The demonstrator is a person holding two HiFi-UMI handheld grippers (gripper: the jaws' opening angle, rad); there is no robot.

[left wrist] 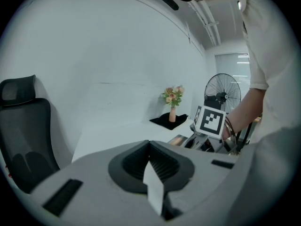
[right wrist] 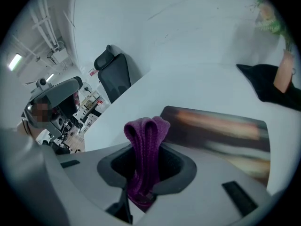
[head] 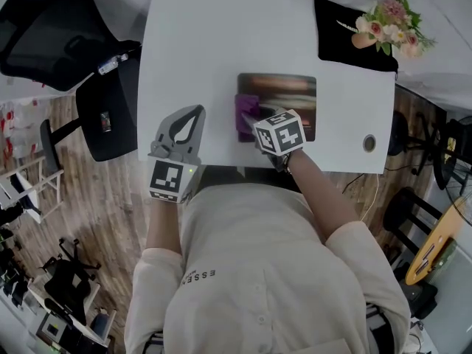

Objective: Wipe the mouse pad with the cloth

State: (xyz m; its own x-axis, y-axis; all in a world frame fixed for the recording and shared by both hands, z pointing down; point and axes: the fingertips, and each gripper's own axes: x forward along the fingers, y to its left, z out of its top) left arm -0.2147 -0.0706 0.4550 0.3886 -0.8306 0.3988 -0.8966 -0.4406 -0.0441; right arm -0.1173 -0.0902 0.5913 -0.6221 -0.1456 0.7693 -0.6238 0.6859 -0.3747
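Observation:
A dark mouse pad (head: pixel 284 94) with a blurred print lies on the white table (head: pixel 199 43), near its front edge. My right gripper (head: pixel 249 120) is at the pad's left edge, shut on a folded purple cloth (head: pixel 245 115). In the right gripper view the cloth (right wrist: pixel 145 135) sticks up from between the jaws of the right gripper (right wrist: pixel 146 149), with the mouse pad (right wrist: pixel 221 131) just beyond. My left gripper (head: pixel 193 116) rests at the table's front, left of the pad, shut and holding nothing. From the left gripper (left wrist: pixel 150 149) the right gripper's marker cube (left wrist: pixel 210 121) shows ahead on the right.
A vase of flowers (head: pixel 387 22) stands on a black mat (head: pixel 346 32) at the table's back right. A round cable hole (head: pixel 369 143) is at the front right. A black office chair (head: pixel 51 39) stands off the table's left side.

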